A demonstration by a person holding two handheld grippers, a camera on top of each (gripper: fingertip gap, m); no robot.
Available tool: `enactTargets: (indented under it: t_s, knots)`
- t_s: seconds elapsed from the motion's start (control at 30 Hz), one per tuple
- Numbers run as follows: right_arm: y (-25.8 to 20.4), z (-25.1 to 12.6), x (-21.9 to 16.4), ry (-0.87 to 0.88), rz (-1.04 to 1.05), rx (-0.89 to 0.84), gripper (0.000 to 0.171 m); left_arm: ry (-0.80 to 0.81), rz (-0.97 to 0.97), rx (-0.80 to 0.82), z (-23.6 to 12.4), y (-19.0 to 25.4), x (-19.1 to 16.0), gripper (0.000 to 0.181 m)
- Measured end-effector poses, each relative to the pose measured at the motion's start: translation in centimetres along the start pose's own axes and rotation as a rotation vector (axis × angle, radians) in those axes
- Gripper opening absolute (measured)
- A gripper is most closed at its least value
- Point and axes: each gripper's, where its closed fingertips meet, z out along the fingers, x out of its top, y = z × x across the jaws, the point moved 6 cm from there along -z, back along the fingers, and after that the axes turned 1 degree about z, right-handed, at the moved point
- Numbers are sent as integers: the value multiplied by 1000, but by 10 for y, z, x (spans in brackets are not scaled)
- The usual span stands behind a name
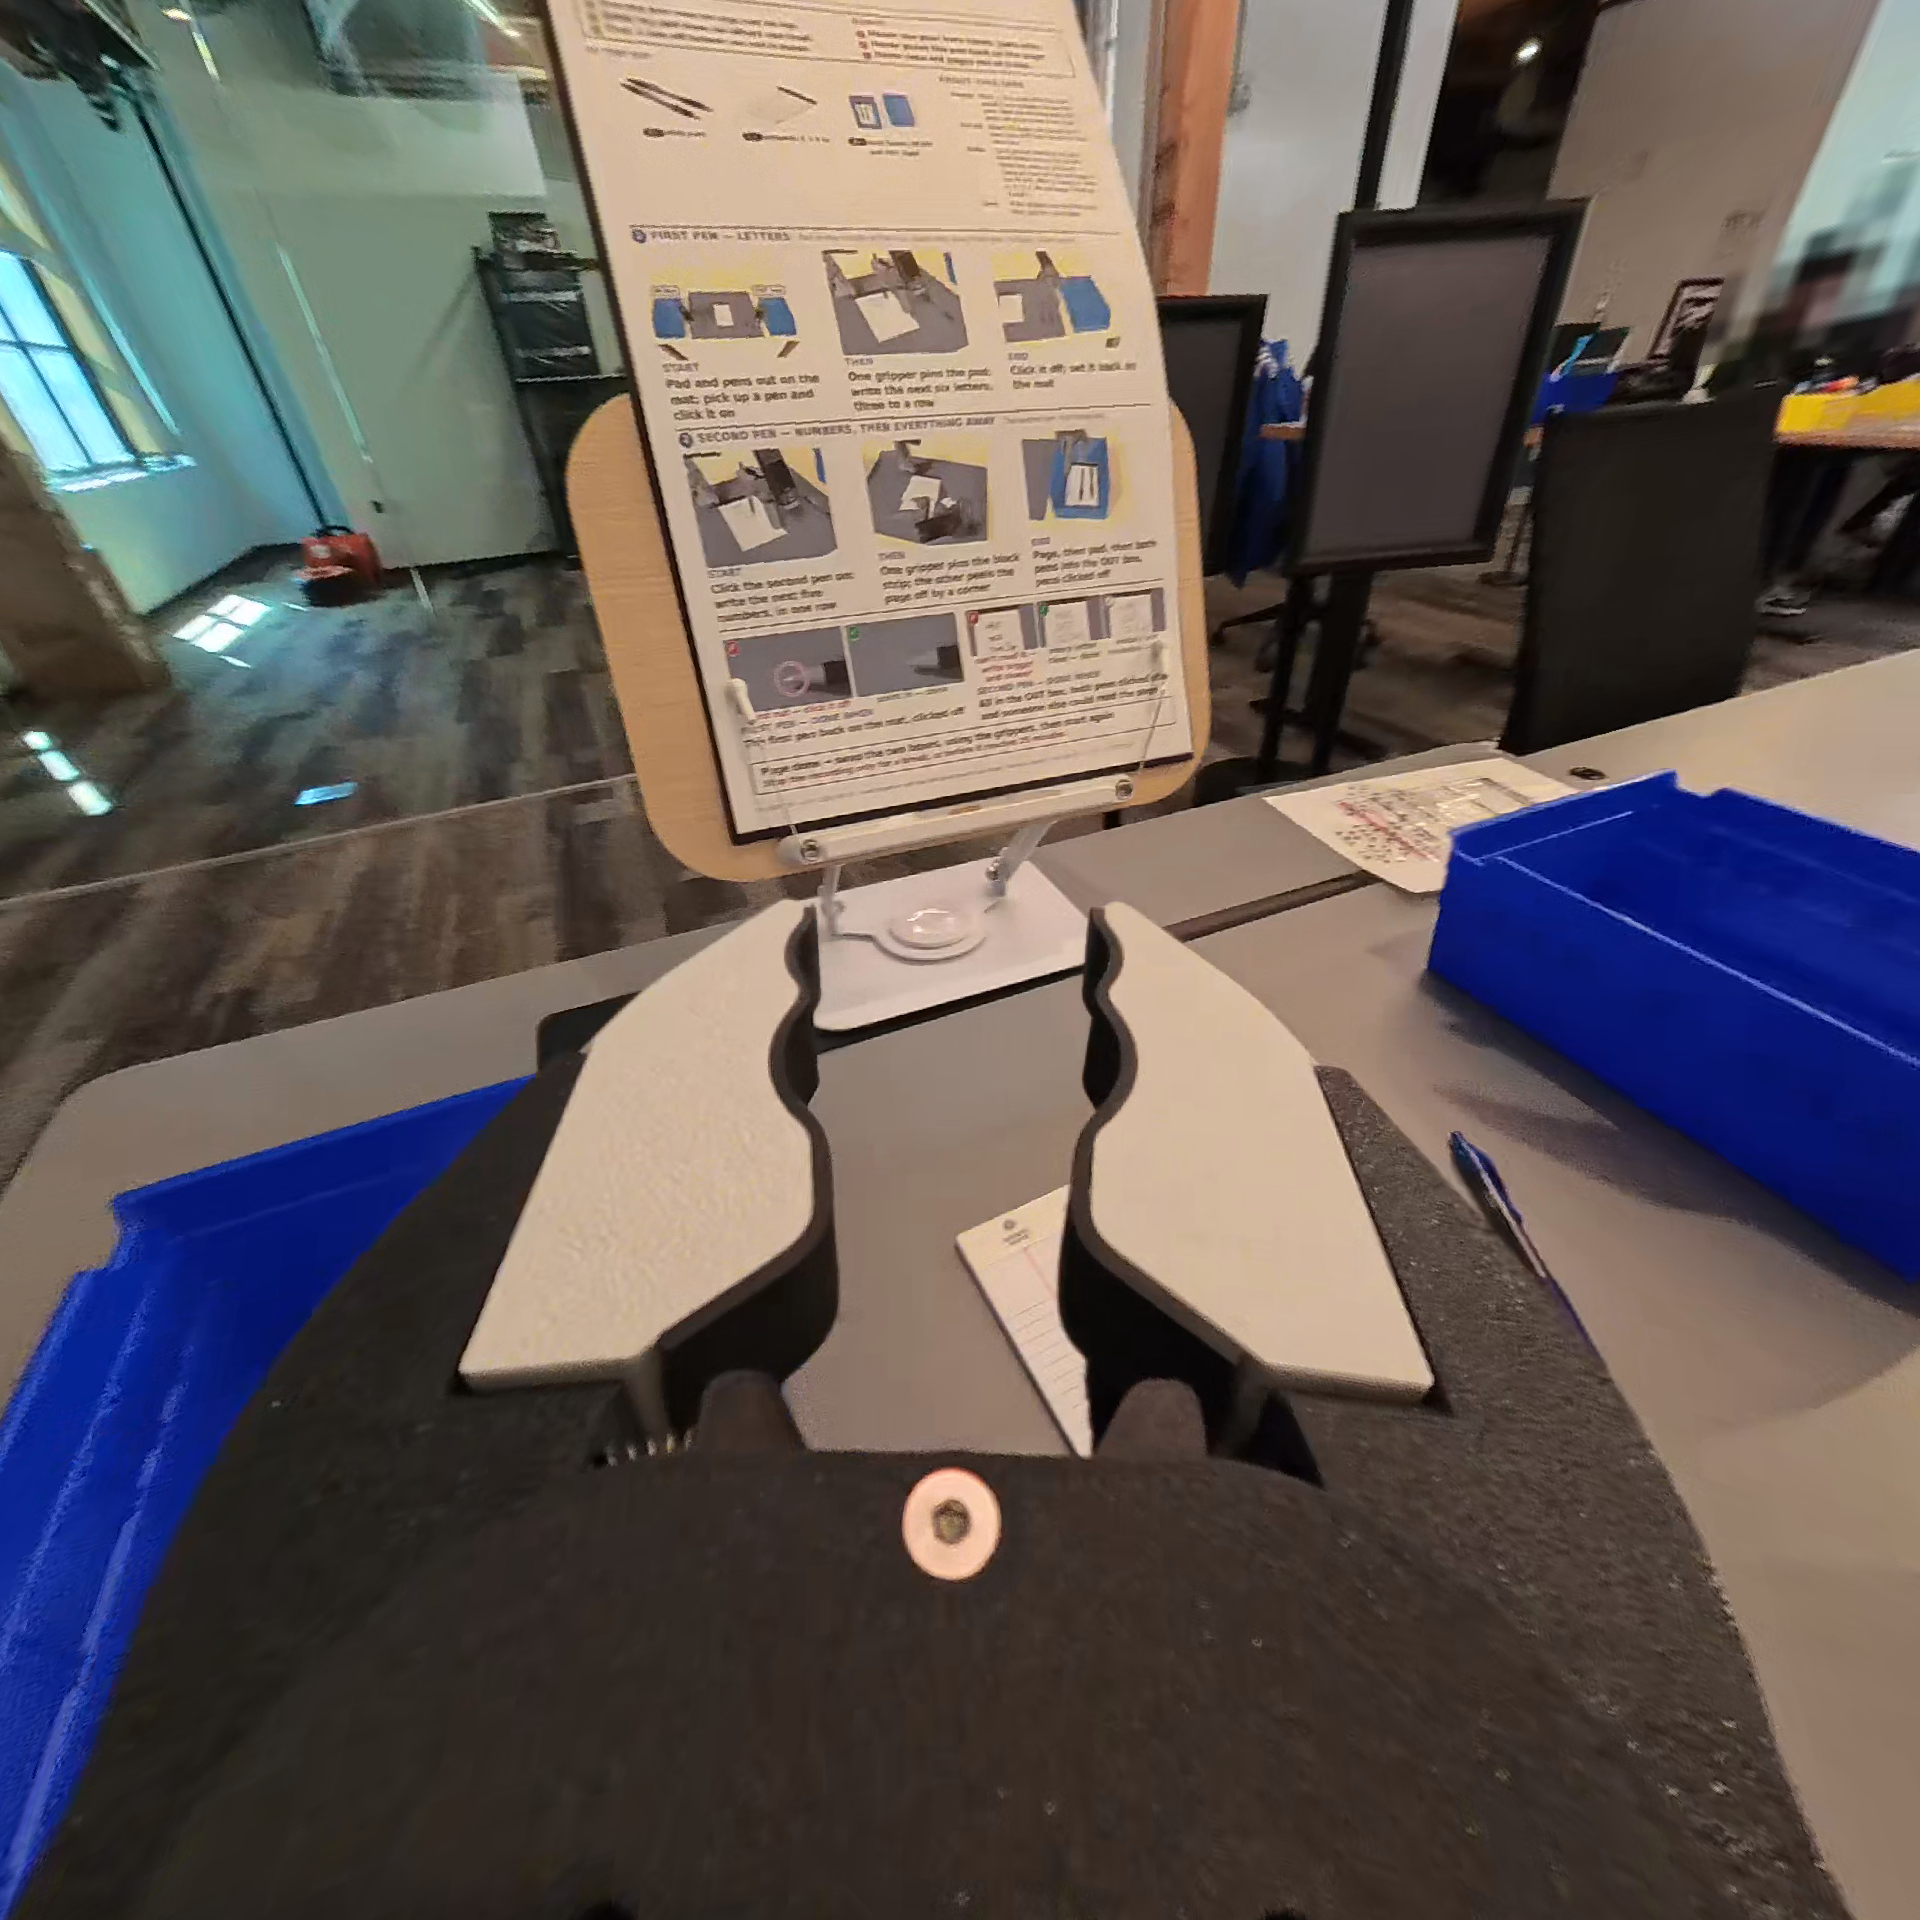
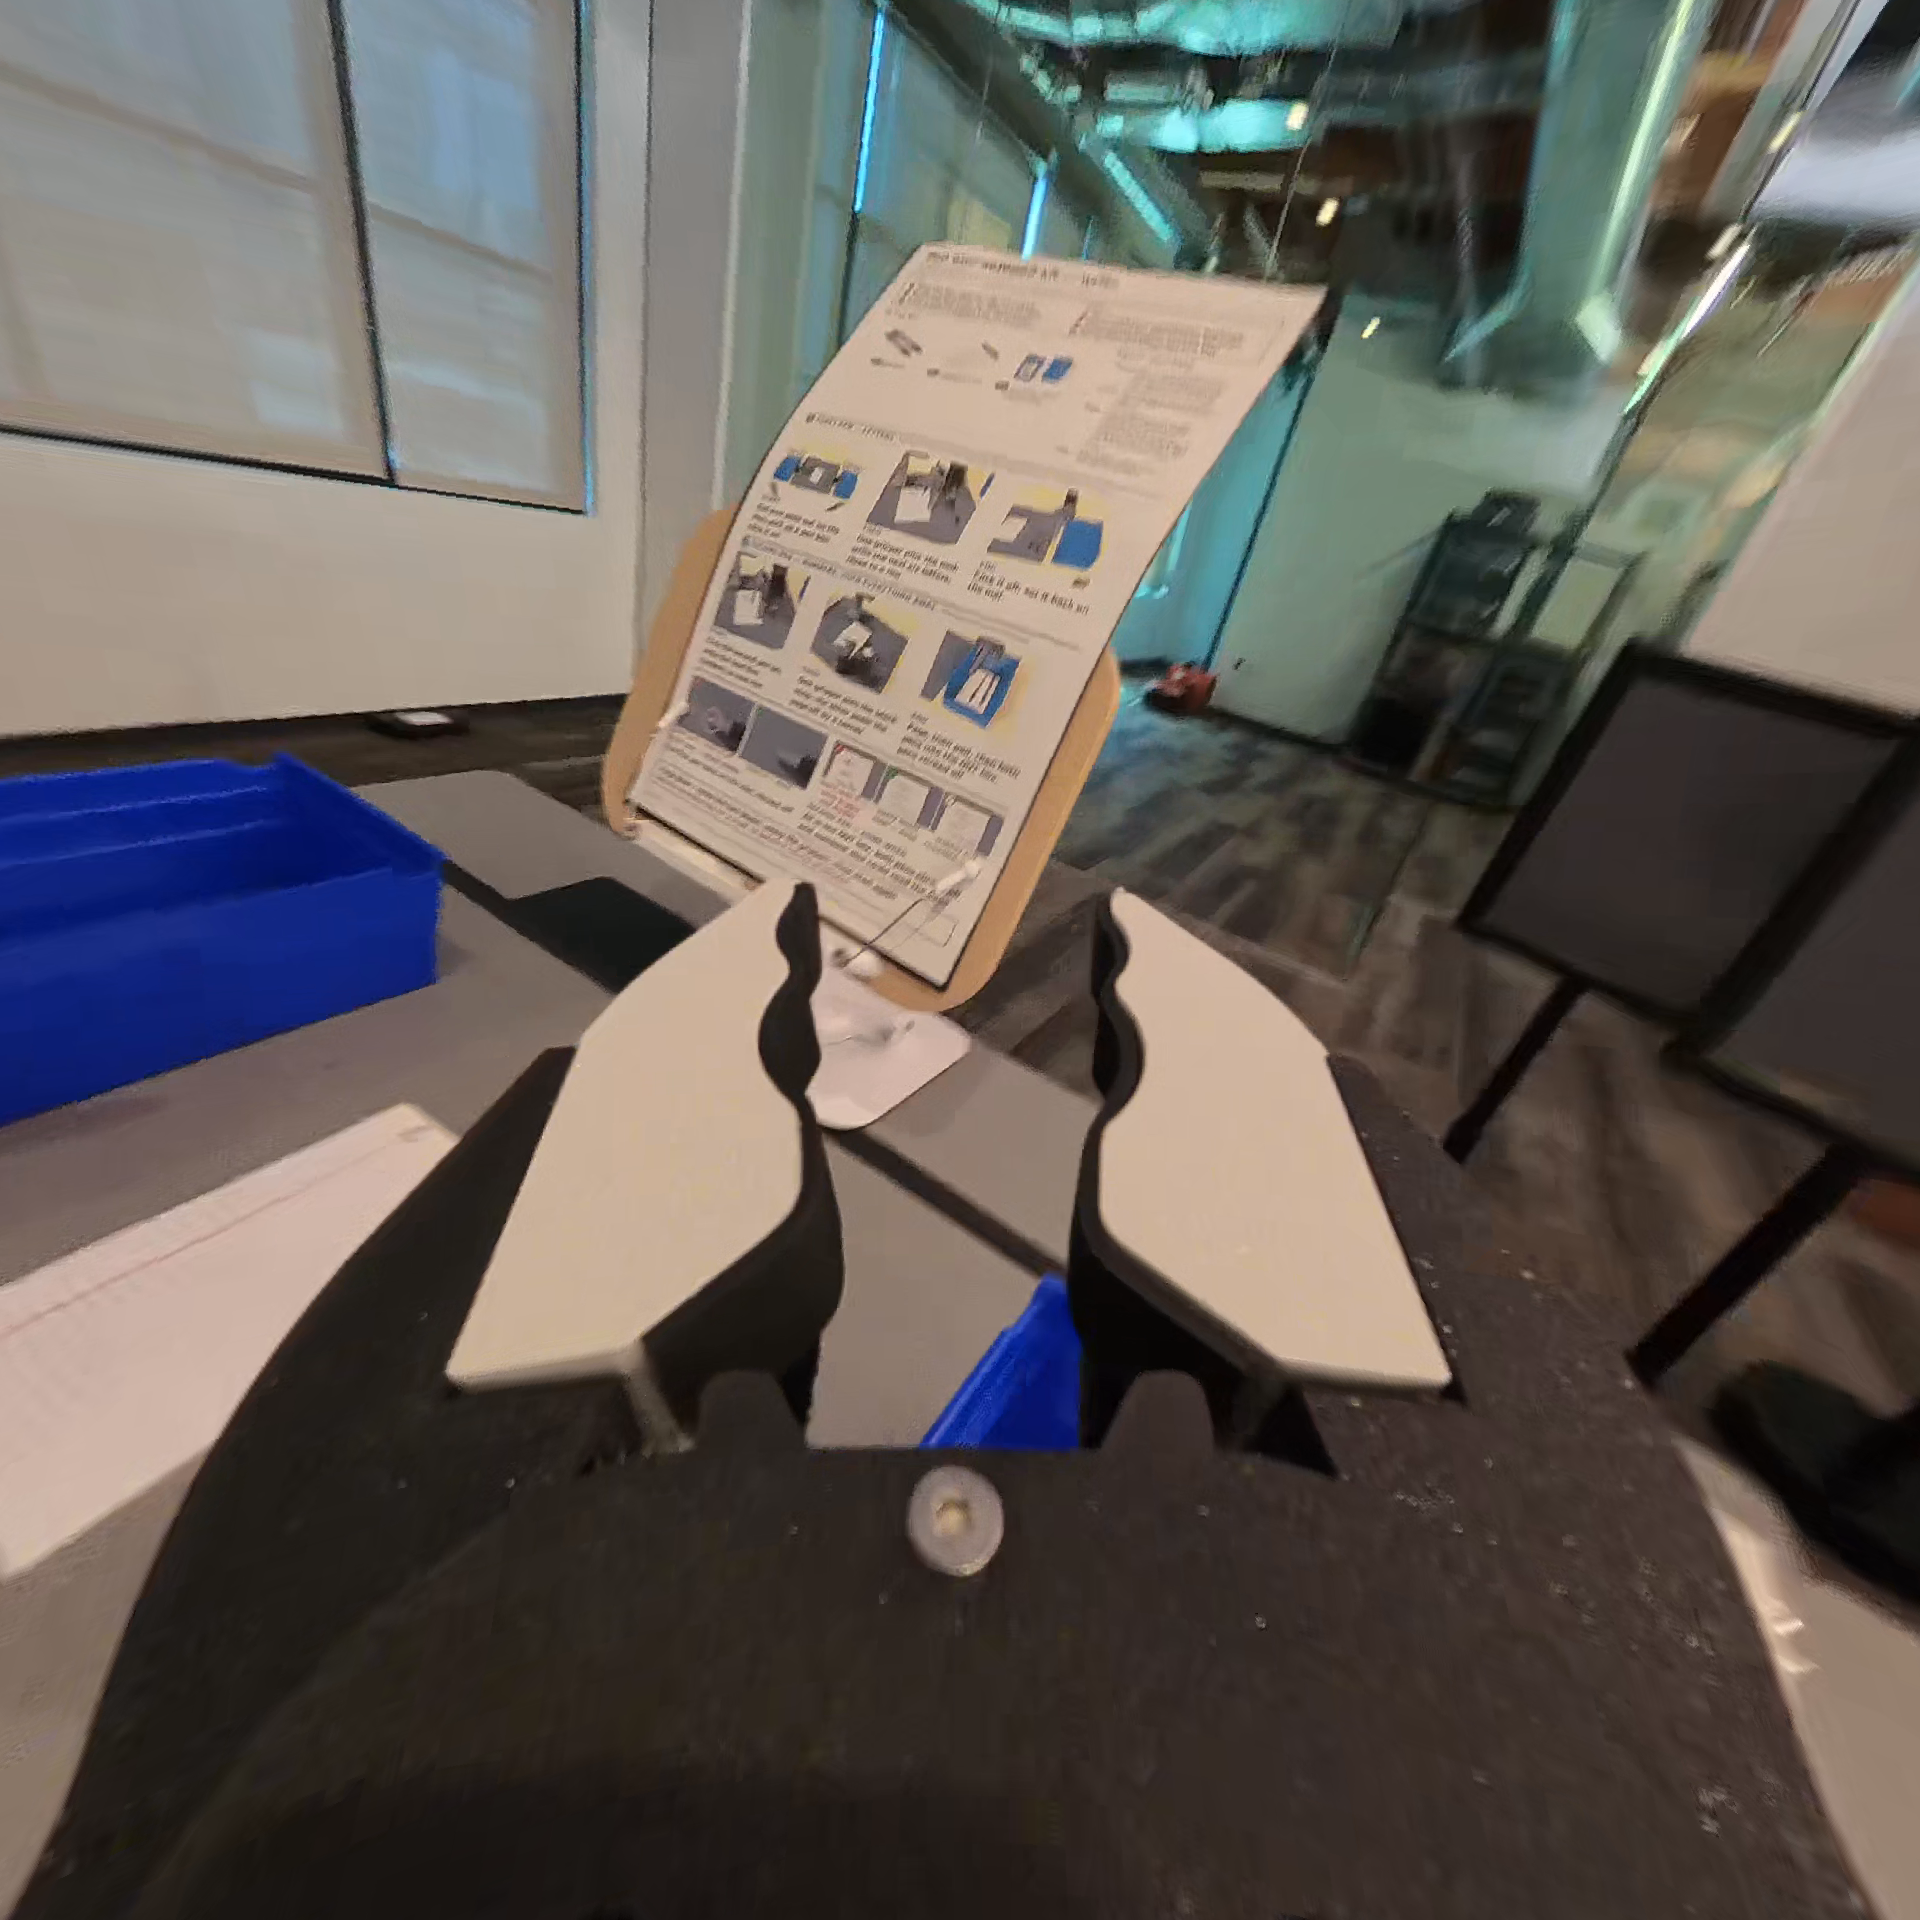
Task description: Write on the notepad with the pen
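Note:
My left gripper point(image 1: 945, 935) is open and empty above the grey mat point(image 1: 914, 1174). A white lined notepad point(image 1: 1023, 1309) lies on the mat below it, mostly hidden by the right finger. A blue pen point(image 1: 1501, 1210) lies on the mat to the right of that gripper. My right gripper point(image 2: 951, 920) is open and empty, held above the table. The notepad also shows in the right wrist view point(image 2: 177, 1278) at the lower left, beside that gripper's body. No pen shows in the right wrist view.
An instruction sheet on a wooden stand point(image 1: 894, 436) stands at the table's far edge, also seen in the right wrist view point(image 2: 935, 623). Blue bins sit right point(image 1: 1704, 997) and lower left point(image 1: 94, 1382); in the right wrist view, one point(image 2: 197, 914) left, another point(image 2: 1013, 1371) between the fingers. A printed paper point(image 1: 1403, 821) lies far right.

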Motion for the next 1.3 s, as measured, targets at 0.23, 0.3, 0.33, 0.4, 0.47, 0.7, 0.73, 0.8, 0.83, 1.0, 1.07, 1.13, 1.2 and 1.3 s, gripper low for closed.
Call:
enactTargets:
  t_s: [0.23,0.3,0.33,0.4,0.47,0.7,0.73,0.8,0.83,1.0,1.07,1.13,1.2,1.3]
  knots:
    - [-48,29,1,88,-59,119,57,-33,165,-40,19,6,5,49]
    - [-57,38,-5,60,7,188,55,-32,205,-50,21,9,12,48]
    - [-61,42,-7,38,23,221,53,-31,215,-62,22,11,15,48]
    - [-65,49,-11,14,39,238,52,-26,221,-91,24,13,24,45]
    - [-70,52,-12,25,41,246,46,-25,225,-122,25,14,32,41]
    - [-82,62,-15,34,102,303,34,-89,216,-140,32,13,38,41]
    - [-84,63,-17,19,101,302,34,-92,204,-140,34,12,34,41]
    - [-93,65,-18,-3,127,373,32,-91,176,-137,38,10,21,41]
    - [-99,66,-17,-16,149,415,29,-98,167,-134,42,9,13,41]
    - [-120,66,-15,-50,166,496,15,-249,68,-216,68,14,-26,42]
    - [-124,67,-18,-58,114,476,14,-256,18,-261,74,21,-35,42]
    - [-128,69,-22,-55,47,450,5,-248,-3,-284,78,28,-39,43]
    - [-134,73,-29,-121,41,486,0,-245,5,-287,82,33,-41,43]
    - [-137,81,-44,-221,81,482,4,-252,29,-308,83,43,-45,43]
